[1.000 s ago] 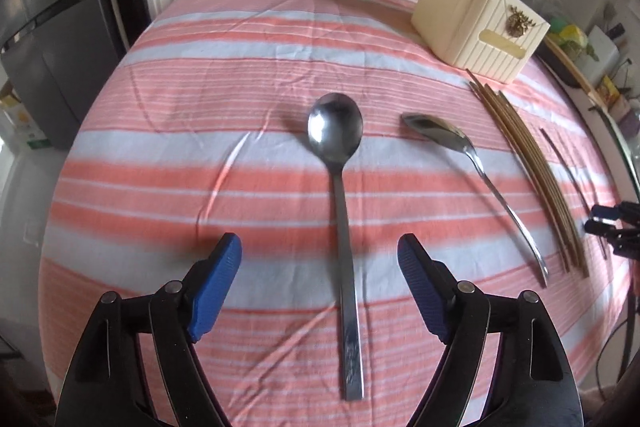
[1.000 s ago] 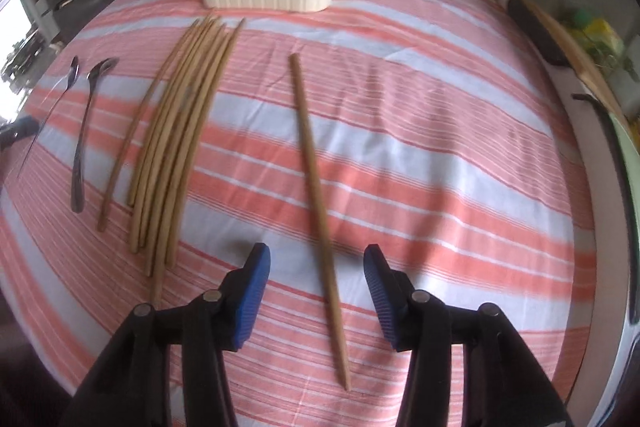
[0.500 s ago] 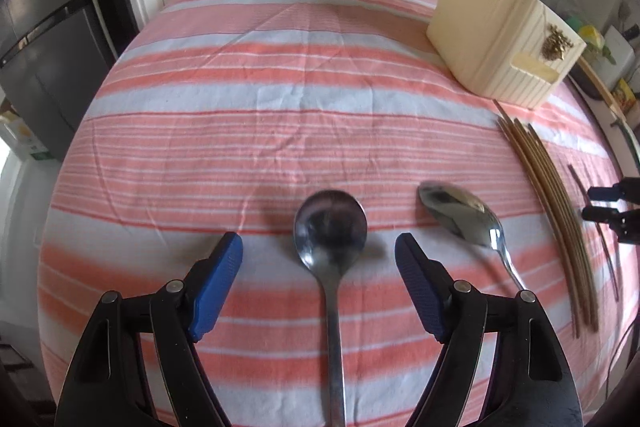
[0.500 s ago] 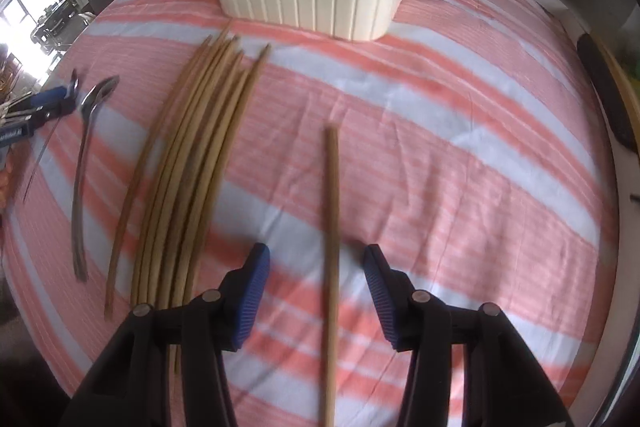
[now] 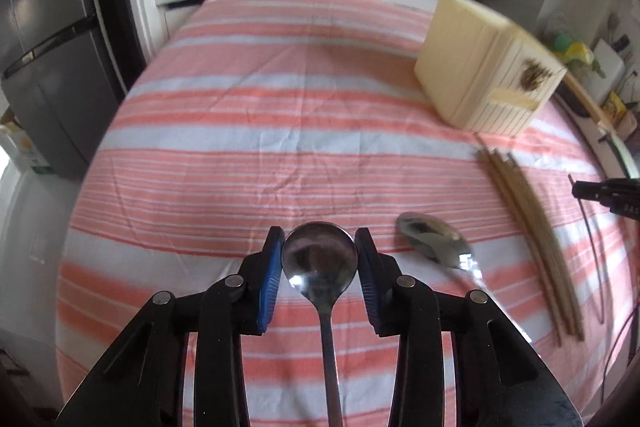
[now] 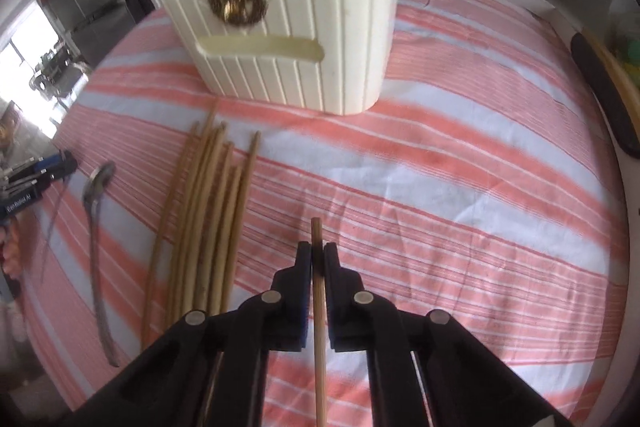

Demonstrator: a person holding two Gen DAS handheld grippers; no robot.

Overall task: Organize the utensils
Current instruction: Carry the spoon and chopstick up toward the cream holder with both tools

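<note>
Jaws of the right gripper (image 6: 318, 259) have just been closing and now pinch a single wooden chopstick (image 6: 319, 327) near its far tip; its long axis runs straight back along the gripper's own line toward the wrist. Ahead and slightly left stands the cream utensil holder (image 6: 304, 39) on the striped tablecloth (image 6: 460, 187), and the pinched tip already points roughly at it (its open top is hardly visible from here). To the left lies the bundle of chopsticks (image 6: 208, 219), well clear of the held one, with a second spoon (image 6: 96, 235) beyond.

The left gripper (image 5: 319, 259) has likewise just been closing; its blue pads sit against both sides of the bowl of a steel spoon (image 5: 320, 263), handle trailing back under the gripper. From this hand the holder (image 5: 484, 75) lies far ahead and to the right, so I judge the right hand nearer, the chopstick needing mainly to be tipped upright over the rim
</note>
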